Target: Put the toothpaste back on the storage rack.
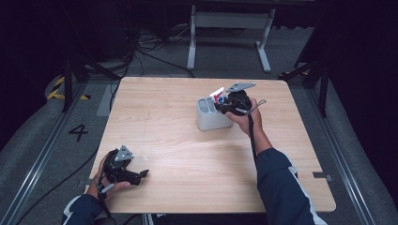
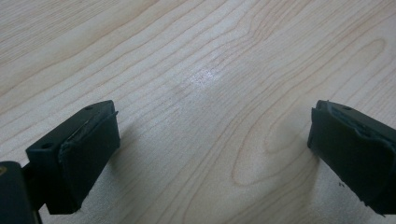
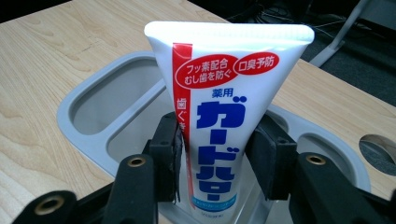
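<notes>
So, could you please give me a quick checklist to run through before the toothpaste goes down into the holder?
1. Right gripper clamped on the tube: ok, a jaw presses each side.
2. Tube upright, crimped end up: ok.
3. Tube over the holder: ok, above its middle compartment.
4. That compartment free: cannot tell, the tube hides most of it.
5. Left gripper out of the way: ok, open over bare table near the front left edge.
6. Holder steady on the table: ok, standing flat.

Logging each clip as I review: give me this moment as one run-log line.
right gripper: shut on toothpaste tube, above grey holder | left gripper: open, empty, near table front-left corner
</notes>
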Action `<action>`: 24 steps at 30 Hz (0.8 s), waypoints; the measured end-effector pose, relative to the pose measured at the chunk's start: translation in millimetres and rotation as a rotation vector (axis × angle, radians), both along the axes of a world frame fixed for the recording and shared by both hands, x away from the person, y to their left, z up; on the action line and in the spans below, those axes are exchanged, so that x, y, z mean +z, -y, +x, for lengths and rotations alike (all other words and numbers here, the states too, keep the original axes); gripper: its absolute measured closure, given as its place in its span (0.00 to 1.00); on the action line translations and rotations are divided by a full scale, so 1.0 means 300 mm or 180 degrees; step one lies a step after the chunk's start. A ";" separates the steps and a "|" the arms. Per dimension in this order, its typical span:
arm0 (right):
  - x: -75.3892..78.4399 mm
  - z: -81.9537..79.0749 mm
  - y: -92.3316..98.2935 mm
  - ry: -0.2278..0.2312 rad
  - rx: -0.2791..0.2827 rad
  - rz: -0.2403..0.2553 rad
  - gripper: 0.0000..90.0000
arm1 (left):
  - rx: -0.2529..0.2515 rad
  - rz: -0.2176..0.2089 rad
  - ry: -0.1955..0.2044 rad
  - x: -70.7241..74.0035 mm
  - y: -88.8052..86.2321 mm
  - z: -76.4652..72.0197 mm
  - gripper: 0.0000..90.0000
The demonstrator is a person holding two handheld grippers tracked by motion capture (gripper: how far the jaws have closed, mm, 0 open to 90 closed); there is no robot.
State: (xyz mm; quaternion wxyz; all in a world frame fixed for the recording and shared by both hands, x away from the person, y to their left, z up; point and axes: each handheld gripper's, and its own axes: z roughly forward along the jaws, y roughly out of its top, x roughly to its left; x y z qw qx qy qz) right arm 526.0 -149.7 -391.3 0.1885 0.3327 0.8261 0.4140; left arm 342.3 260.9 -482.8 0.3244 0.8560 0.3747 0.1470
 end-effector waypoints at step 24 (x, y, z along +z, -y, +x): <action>-0.003 -0.011 0.003 -0.0046 0.0003 0.0152 0.53 | -0.0005 0.0008 0.0020 0.000 -0.001 0.001 0.03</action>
